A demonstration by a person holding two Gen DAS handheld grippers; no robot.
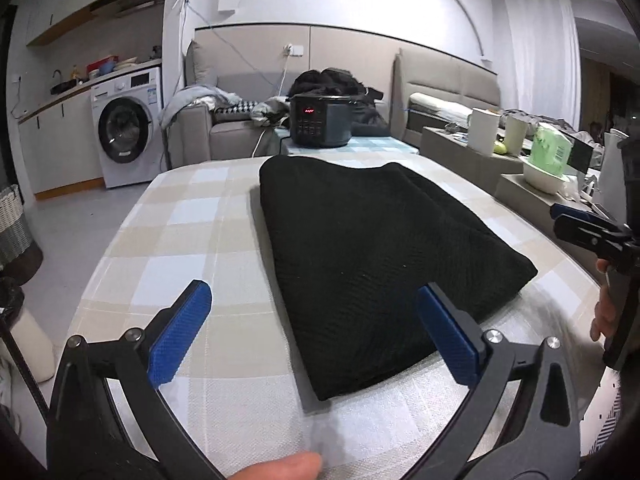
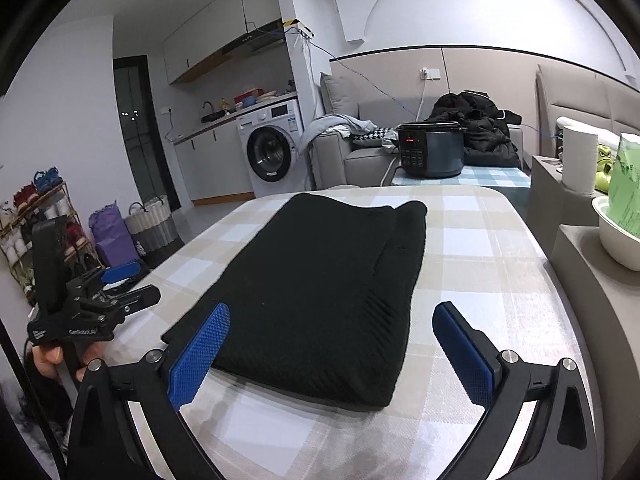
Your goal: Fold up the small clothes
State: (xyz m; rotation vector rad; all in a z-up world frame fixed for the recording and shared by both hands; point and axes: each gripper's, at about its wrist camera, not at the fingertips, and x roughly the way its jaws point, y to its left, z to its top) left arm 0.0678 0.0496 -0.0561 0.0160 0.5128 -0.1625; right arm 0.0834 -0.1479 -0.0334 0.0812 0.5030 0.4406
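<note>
Both of your grippers stand wide apart at the jaws with nothing between the blue pads. Your left gripper (image 1: 314, 322) hangs over the near left part of the table (image 1: 188, 240), and its right pad overlaps the near edge of the black garment (image 1: 372, 248) in the left wrist view; whether that pad touches the cloth you cannot tell from there. Your right gripper (image 2: 332, 346) sits over the near right part of the same table, with its left pad just beside the garment's near corner and its right pad over bare checked tablecloth.

You can see the black garment lying folded into a thick, long rectangle in the middle of the table, flat on the cloth, with a layered fold along its far right edge. From the right wrist view your left gripper shows at the left edge, held in a hand (image 2: 50, 360), clear of the garment. From the left wrist view your right gripper (image 1: 588, 228) shows at the right edge, also apart from the garment.

Beyond the table a dark cooker (image 1: 320, 120) stands on a smaller table, with a washing machine (image 1: 128, 128) to the left and a white bowl (image 2: 618, 236) on the ledge at right.
</note>
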